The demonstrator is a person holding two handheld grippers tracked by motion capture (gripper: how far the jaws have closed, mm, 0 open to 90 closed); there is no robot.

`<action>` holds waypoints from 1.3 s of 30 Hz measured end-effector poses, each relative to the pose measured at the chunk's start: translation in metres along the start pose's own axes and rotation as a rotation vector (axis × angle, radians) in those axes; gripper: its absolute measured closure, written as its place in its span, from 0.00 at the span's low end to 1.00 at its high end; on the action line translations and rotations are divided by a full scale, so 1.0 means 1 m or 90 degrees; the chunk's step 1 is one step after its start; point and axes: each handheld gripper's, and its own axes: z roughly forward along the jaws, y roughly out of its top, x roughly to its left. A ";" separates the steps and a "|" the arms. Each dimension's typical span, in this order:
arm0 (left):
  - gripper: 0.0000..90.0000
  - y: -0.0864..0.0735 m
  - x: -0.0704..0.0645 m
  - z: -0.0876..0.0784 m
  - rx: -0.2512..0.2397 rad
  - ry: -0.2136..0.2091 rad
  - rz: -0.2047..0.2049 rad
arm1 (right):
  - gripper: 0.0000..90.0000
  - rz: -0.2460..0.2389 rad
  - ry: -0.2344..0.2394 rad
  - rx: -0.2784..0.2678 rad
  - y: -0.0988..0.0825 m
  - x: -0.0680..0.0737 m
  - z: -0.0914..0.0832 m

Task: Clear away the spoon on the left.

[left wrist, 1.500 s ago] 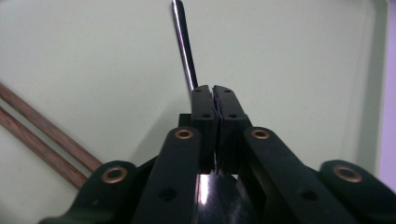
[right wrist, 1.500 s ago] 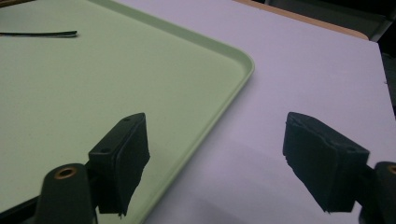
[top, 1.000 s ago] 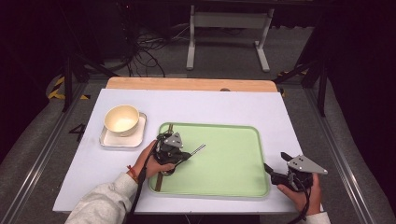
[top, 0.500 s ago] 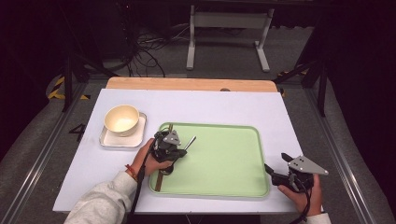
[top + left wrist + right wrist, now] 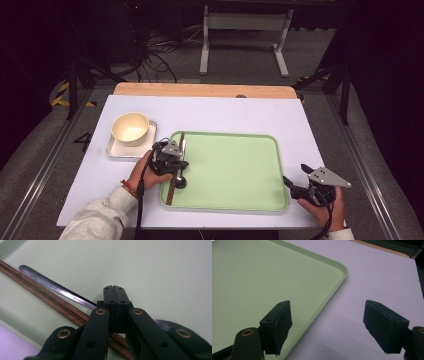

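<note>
A light green tray (image 5: pixel 235 170) lies on the white table. Dark wooden chopsticks (image 5: pixel 171 192) lie along its left rim, and a metal spoon (image 5: pixel 183 146) lies right beside them, bowl end toward the person. My left gripper (image 5: pixel 175 167) sits low over the spoon's neck, shut on the spoon. In the left gripper view the gripper (image 5: pixel 115 287) has its pads pressed together, the spoon's handle (image 5: pixel 50 282) runs out to the upper left beside the chopsticks (image 5: pixel 37 290). My right gripper (image 5: pixel 290 182) rests at the tray's near right corner, and its jaws (image 5: pixel 328 306) stand wide open with nothing between them.
A cream bowl (image 5: pixel 130 127) stands on a small white square dish (image 5: pixel 114 150) left of the tray. The table's wooden far edge (image 5: pixel 200 90) runs along the back. The tray's rounded corner (image 5: pixel 343 271) lies just ahead of the right gripper.
The left hand has shifted left toward the tray's rim. The spoon, which pointed up and to the right, has swung round to lie alongside the chopsticks. The right hand has stayed still.
</note>
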 end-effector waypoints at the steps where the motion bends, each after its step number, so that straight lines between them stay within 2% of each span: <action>1: 1.00 -0.002 -0.001 -0.001 -0.003 -0.003 -0.002 | 0.26 0.001 0.000 0.000 0.000 0.000 0.000; 17: 1.00 -0.015 0.000 -0.007 -0.026 -0.016 -0.009 | 0.25 -0.004 0.004 -0.001 0.000 0.001 0.000; 24: 1.00 -0.015 0.002 -0.010 -0.036 -0.013 -0.002 | 0.25 -0.003 0.003 -0.004 0.001 0.000 -0.001; 25: 1.00 -0.015 0.002 -0.011 -0.036 -0.006 0.003 | 0.25 -0.003 0.003 -0.004 0.001 0.000 -0.001; 27: 1.00 -0.015 0.002 -0.014 -0.047 -0.011 0.003 | 0.25 -0.004 0.003 -0.003 0.001 0.000 -0.001; 30: 1.00 -0.015 0.003 -0.020 -0.063 -0.002 0.004 | 0.25 -0.005 0.002 -0.005 0.001 0.000 -0.001; 36: 1.00 -0.017 0.003 -0.032 -0.072 0.022 0.010 | 0.25 -0.004 0.001 -0.006 0.001 -0.001 -0.001; 39: 1.00 -0.018 0.004 -0.043 -0.095 0.031 0.009 | 0.25 -0.006 0.001 -0.008 0.001 -0.001 -0.001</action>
